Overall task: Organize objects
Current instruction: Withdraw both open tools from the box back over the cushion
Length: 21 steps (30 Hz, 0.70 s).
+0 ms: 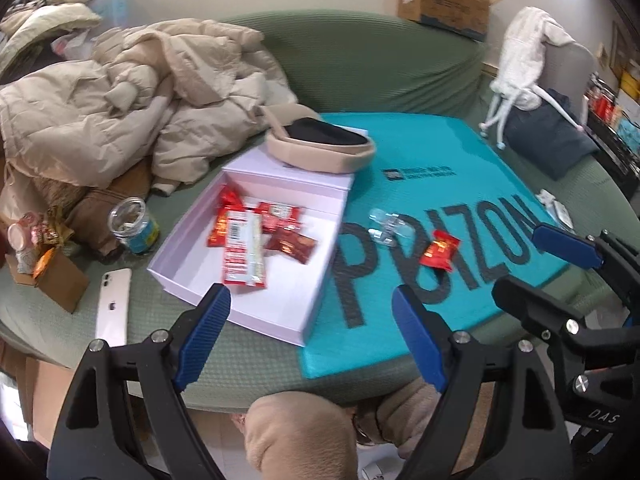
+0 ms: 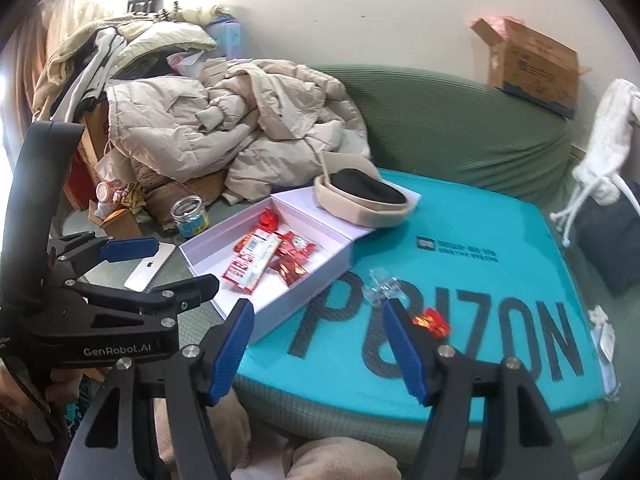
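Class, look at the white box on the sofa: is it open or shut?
Open. The white box shows its inside, with red snack packets in it, and its lid lies flat behind.

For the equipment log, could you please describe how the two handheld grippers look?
Both the left gripper and the right gripper have black frames with silver screws and ribbed blue fingers. The left gripper's body carries white "GenRobot.AI" lettering.

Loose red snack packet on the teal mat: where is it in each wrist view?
Left wrist: loose red snack packet right of centre, on the dark lettering of the teal mat, right of the white box.
Right wrist: the packet lower right of centre, just beyond the right fingertip.
Shared landmark: clear plastic clip just behind the packet.
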Motion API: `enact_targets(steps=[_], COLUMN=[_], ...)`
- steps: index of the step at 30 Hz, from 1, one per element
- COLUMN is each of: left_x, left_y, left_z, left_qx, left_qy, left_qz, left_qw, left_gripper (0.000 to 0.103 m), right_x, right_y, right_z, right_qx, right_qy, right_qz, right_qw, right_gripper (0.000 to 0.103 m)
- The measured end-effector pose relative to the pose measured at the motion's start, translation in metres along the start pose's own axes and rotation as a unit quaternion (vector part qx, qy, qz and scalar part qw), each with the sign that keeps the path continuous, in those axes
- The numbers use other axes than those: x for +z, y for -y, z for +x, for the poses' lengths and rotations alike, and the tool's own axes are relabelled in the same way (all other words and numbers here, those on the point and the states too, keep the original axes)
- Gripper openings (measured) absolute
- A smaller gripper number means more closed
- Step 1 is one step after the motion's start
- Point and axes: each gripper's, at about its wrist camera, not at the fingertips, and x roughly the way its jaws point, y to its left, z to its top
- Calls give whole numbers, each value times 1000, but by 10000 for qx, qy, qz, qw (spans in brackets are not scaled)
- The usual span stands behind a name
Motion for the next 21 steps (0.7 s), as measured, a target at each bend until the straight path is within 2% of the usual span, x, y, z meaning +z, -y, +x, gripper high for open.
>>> enact_targets(steps=[13, 21], left_x=[-10, -9], left_y=[72, 93], left_z=[-4, 3], left_qx=[-485, -515], left_qy=[-82, -118], left_qz=[670, 890], left_qw=[9965, 9946], left_gripper=[82, 82], right_x=[-37, -51], right_y=[41, 64], right_z=[-45, -45], right_qx=[-476, -585], right_qy=[-3, -131], right_qz=[385, 510], right_qw=[9981, 9969], right_gripper=[68, 68])
